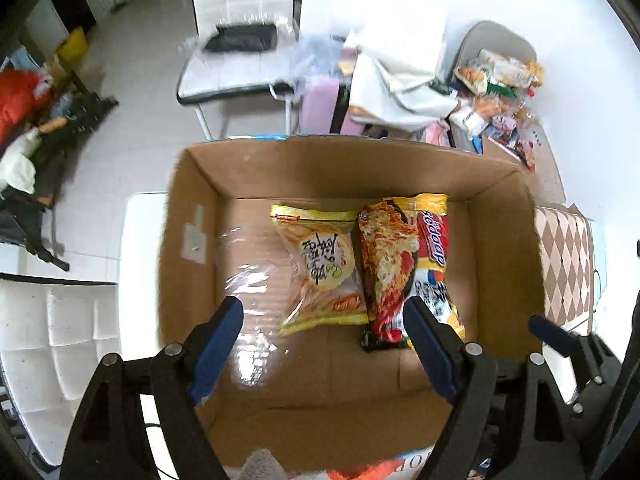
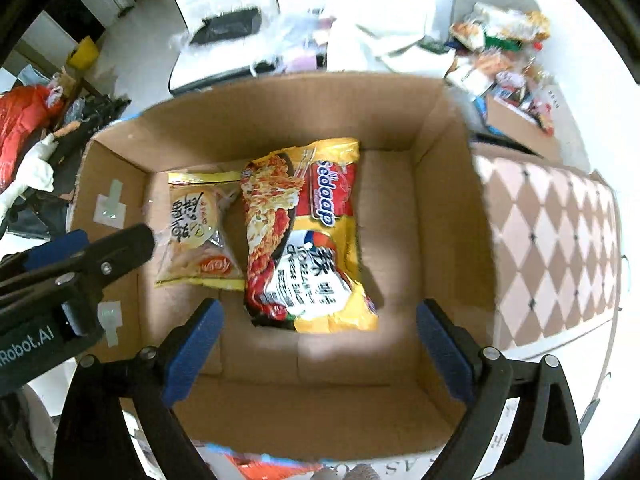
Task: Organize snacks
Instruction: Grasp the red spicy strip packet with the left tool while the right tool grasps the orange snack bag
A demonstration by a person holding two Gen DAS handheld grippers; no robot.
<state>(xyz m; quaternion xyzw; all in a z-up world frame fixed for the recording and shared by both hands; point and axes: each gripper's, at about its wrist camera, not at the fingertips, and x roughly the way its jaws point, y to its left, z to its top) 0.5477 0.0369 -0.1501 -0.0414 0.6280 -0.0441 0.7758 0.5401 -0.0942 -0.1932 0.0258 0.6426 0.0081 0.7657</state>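
Cardboard box (image 2: 436, 208) holds noodle packet (image 2: 308, 240) lying lengthwise, near-to-far.

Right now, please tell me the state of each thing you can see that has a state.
Cardboard box: open, flaps up, two packets inside.
Noodle packet: sealed, lying flat on the box floor.
Cracker packet: sealed, lying flat beside the noodle packet, touching it.
Left gripper: fingers open, holding nothing, above the box.
Right gripper: fingers open wide, holding nothing, above the box.
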